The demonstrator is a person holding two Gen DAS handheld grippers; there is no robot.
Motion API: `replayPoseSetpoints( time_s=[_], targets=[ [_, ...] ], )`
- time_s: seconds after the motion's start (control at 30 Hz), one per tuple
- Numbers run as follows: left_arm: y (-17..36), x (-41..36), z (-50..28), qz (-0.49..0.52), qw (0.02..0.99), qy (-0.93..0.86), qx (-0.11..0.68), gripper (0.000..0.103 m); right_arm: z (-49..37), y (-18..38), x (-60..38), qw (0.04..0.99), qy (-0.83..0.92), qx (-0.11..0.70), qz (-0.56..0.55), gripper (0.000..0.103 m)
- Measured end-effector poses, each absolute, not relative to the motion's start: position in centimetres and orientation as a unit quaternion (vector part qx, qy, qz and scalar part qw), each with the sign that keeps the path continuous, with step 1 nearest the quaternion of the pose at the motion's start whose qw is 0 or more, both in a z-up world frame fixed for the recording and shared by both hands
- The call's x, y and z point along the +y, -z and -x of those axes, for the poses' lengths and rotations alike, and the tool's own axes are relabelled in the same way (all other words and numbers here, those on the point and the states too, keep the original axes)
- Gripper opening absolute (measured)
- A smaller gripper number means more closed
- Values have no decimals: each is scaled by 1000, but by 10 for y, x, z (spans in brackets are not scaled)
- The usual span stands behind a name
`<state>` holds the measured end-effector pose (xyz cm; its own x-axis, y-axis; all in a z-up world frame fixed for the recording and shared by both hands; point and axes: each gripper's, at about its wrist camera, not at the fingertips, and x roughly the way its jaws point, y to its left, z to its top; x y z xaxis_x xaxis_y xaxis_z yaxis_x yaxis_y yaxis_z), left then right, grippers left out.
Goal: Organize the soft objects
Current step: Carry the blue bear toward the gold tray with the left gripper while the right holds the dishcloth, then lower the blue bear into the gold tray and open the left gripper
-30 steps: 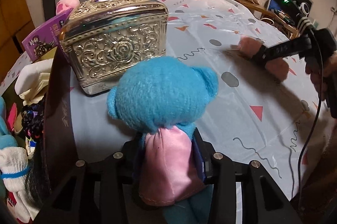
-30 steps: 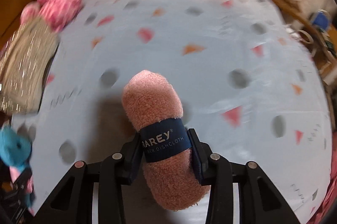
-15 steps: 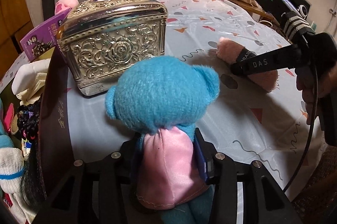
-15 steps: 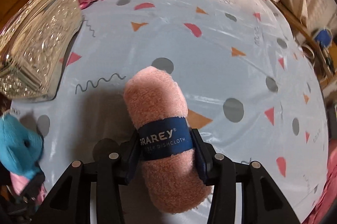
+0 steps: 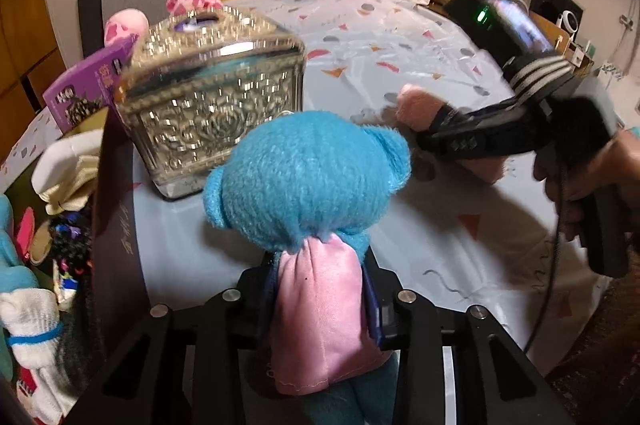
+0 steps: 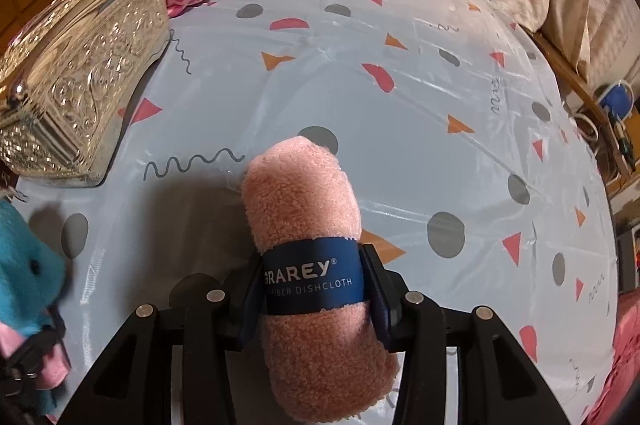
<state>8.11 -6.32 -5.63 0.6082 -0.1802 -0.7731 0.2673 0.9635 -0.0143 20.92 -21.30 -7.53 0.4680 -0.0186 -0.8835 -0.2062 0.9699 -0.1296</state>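
The left gripper [image 5: 320, 301], its jaws closing, clamps a blue plush bear [image 5: 308, 181] by its pink satin body, above the patterned table [image 6: 400, 105]. At the bear's two o'clock, the right gripper [image 6: 312, 289] squeezes a rolled pink dishcloth [image 6: 304, 201]. A silver embossed box [image 5: 212, 97] stands at eleven o'clock.

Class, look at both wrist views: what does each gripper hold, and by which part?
Left gripper, jaws closing: blue plush toy, by its pink satin body. Right gripper: rolled pink dishcloth, at its blue paper band.
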Motion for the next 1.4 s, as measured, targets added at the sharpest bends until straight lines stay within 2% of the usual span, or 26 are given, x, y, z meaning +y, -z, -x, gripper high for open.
replayPoseSetpoints(
  time_s=[0.37, 0.9, 1.2, 1.3, 1.4],
  targets=[
    [-2, -55, -60, -49, 921, 133, 362, 37, -205, 73, -215, 852, -58, 504, 128, 44],
    [-44, 6, -41, -14, 936, 96, 338, 38, -203, 71, -216, 853, -55, 501, 136, 43],
    [-41, 137, -30, 117, 923, 23, 365, 38, -201, 70, -211, 853, -56, 496, 153, 40],
    [-29, 176, -18, 130, 920, -18, 369, 38, -201, 70, -212, 852, -57, 498, 151, 40],
    [-11, 197, -10, 132, 913, -37, 385, 48, -200, 70, -211, 852, -56, 498, 153, 40]
  ],
)
